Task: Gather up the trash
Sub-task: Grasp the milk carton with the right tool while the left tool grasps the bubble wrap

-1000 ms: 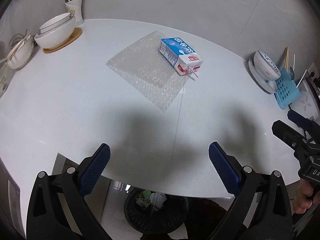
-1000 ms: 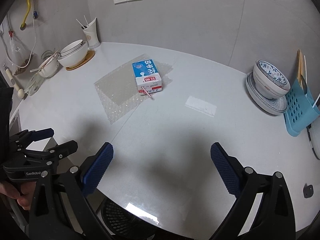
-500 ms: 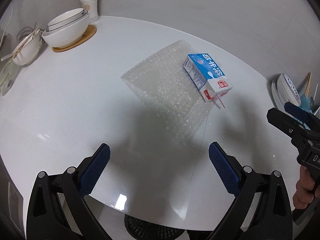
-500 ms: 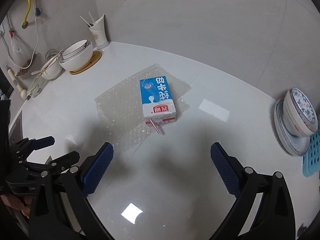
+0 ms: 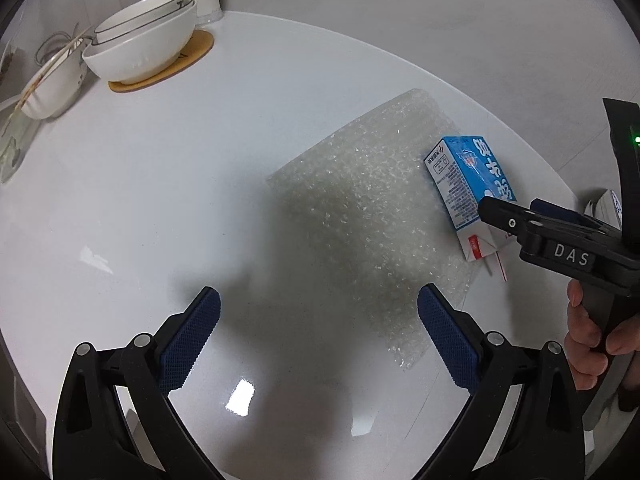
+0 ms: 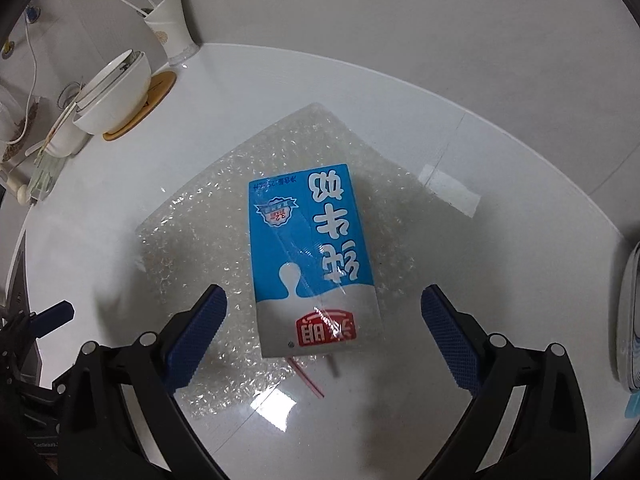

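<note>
Hovering over the milk carton (image 6: 312, 264), the right gripper (image 6: 322, 334) has its jaws spread wide to straddle it; the carton lies flat on bubble wrap (image 5: 360, 208) mid-table. The left gripper (image 5: 318, 334) is released too, empty.

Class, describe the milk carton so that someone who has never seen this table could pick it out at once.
On the round white table lies a clear sheet of bubble wrap. The milk carton lies flat on it, between the right hand-held gripper fingers. It is the only blue-and-white box, with a straw at its end.
</note>
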{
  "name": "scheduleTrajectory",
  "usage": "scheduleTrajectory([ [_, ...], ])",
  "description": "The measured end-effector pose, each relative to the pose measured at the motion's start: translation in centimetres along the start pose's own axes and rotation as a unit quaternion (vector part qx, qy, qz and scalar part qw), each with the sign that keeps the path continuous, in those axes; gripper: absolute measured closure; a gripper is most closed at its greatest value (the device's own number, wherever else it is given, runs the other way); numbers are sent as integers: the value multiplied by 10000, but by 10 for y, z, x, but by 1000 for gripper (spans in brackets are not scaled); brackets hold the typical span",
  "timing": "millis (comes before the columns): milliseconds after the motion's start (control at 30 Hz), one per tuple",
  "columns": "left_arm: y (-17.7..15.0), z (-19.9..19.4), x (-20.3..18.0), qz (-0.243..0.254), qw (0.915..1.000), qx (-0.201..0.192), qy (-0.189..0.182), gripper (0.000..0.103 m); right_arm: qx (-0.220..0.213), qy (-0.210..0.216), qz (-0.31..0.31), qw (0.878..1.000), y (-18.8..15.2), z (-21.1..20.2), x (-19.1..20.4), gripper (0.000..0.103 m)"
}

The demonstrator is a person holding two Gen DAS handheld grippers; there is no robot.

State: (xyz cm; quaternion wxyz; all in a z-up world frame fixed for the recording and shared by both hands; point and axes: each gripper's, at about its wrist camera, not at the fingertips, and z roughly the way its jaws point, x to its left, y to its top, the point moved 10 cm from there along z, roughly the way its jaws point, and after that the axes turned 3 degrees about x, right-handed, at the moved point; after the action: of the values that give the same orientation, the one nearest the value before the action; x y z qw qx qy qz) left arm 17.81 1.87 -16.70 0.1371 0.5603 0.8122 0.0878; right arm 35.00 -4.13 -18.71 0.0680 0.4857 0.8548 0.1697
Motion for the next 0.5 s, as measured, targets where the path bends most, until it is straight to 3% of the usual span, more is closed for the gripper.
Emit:
scheduleTrajectory([
  [100, 4, 12, -2, 94, 9999, 73, 89, 6, 193, -19, 169, 9997, -1, 16, -3, 10],
  [133, 5, 16, -1, 91, 9999, 109, 97, 6, 253, 74, 268, 9993, -3, 20, -3, 20],
  [167, 6, 19, -2, 82, 9998, 146, 90, 6, 331, 180, 347, 9987, -6, 22, -4, 37],
  [500, 28, 44, -19, 302, 9993, 239, 3, 6, -15, 282, 741, 9968, -29, -24, -37, 39],
])
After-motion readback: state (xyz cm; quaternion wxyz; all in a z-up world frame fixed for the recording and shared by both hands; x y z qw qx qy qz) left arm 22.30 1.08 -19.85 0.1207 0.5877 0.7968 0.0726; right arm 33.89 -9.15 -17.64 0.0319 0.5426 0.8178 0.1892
